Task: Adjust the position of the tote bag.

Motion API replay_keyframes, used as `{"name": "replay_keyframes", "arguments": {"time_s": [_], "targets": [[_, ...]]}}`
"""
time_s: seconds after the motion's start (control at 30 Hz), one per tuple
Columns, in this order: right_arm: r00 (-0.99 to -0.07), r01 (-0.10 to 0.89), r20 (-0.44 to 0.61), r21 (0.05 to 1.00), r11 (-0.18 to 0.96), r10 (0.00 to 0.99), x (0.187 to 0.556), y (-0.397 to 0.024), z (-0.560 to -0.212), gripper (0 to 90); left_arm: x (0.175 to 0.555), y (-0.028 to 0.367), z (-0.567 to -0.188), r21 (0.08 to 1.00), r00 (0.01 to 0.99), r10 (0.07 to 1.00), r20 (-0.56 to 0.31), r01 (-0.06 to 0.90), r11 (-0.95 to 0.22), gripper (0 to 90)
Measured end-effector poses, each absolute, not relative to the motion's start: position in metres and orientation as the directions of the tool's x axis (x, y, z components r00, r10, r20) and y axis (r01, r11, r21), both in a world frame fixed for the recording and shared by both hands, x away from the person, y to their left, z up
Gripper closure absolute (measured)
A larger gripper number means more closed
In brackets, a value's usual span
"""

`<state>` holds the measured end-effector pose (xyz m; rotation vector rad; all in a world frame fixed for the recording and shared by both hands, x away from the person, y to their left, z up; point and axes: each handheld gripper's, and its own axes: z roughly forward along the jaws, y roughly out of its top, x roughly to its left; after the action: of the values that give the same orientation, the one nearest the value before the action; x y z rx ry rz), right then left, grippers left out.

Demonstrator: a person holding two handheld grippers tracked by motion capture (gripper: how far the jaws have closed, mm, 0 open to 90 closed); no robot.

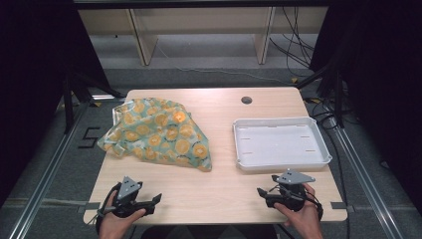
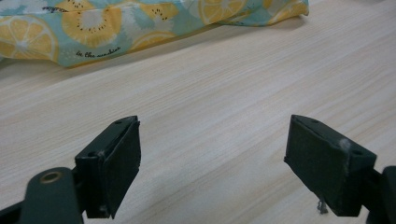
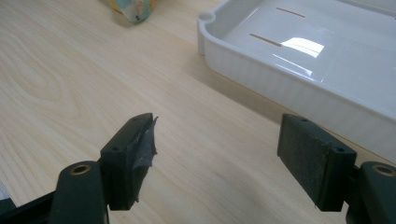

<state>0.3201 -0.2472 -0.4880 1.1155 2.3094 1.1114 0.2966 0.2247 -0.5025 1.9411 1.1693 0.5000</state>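
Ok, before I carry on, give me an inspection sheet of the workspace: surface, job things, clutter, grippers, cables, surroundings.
Surface: light wooden table, a round grommet hole near its far edge.
Job's things: crumpled citrus-print cloth on the table's left half; empty white tray on the right, apart from the cloth.
Clutter: nothing seen.
Grippers: left gripper and right gripper at the near edge, each in a hand, jaws open, holding nothing.
Cables: black cables on the floor beyond the table at right; a cable trails from each gripper.
Surroundings: wooden shelf frame behind the table, grey floor, dark curtains at both sides.
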Motion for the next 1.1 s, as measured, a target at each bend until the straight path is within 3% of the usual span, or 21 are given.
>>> {"name": "replay_keyframes", "arguments": {"time_s": [0.73, 1.1], "targets": [[-0.646, 0.499, 0.034, 0.774, 0.389, 0.763, 0.323, -0.233, -0.483, 28.7, 0.298, 0.226, -0.503, 0.796, 0.481, 0.873, -0.075, 0.556, -0.238, 17.8], [-0.753, 0.383, -0.025, 0.795, 0.470, 0.657, 0.352, -0.167, -0.468, 28.8, 0.299, 0.231, -0.501, 0.803, 0.459, 0.885, -0.080, 0.555, -0.216, 17.8]]}}
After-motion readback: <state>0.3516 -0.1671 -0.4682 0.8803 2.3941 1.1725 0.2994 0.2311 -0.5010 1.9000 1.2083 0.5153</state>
